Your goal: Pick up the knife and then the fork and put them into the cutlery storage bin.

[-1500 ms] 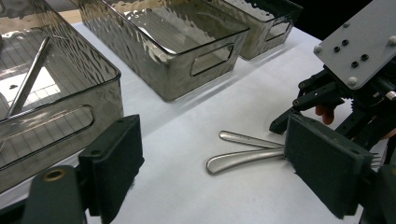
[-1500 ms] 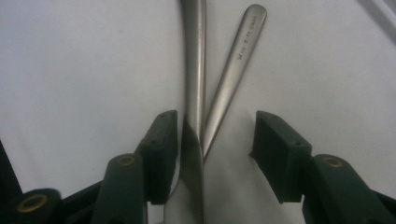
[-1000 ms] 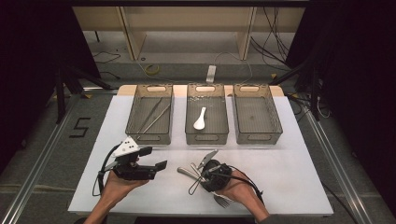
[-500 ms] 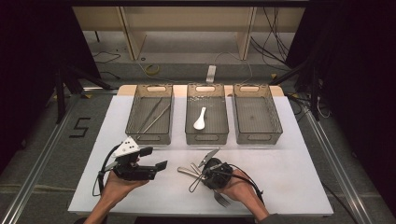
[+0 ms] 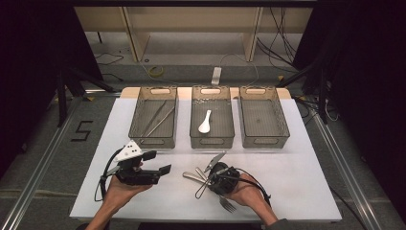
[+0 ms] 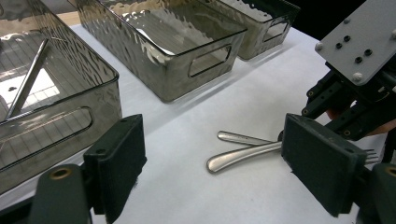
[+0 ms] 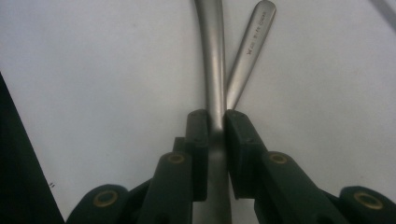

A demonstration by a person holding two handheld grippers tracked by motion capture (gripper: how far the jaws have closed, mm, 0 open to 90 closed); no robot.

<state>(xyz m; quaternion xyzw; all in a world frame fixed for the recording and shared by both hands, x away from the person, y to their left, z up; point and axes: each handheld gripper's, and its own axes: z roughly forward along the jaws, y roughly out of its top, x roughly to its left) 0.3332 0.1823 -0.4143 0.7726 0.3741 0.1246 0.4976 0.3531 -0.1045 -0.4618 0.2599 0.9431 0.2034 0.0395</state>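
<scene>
A small pile of steel cutlery (image 5: 200, 176) lies on the white table near the front edge: a knife (image 5: 214, 160), crossed handles and a fork (image 5: 228, 205) by the right hand. My right gripper (image 5: 214, 178) is down on the pile. In the right gripper view, the gripper (image 7: 215, 122) is shut on one steel handle (image 7: 214, 60), with a second handle (image 7: 251, 46) lying against it. To the left of the pile, my left gripper (image 5: 158, 162) is held open and empty. In the left gripper view, this gripper (image 6: 219, 170) faces two handles (image 6: 243, 154).
Three translucent grey bins stand in a row at the back. The left bin (image 5: 154, 140) holds long metal sticks (image 5: 158, 117), the middle bin (image 5: 212, 140) holds a white spoon (image 5: 205, 121), and the right bin (image 5: 264, 140) holds nothing. Bare white tabletop (image 5: 306, 182) lies to the right.
The right hand and its gripper have shifted slightly over the cutlery pile. The left gripper has stayed put, open.
</scene>
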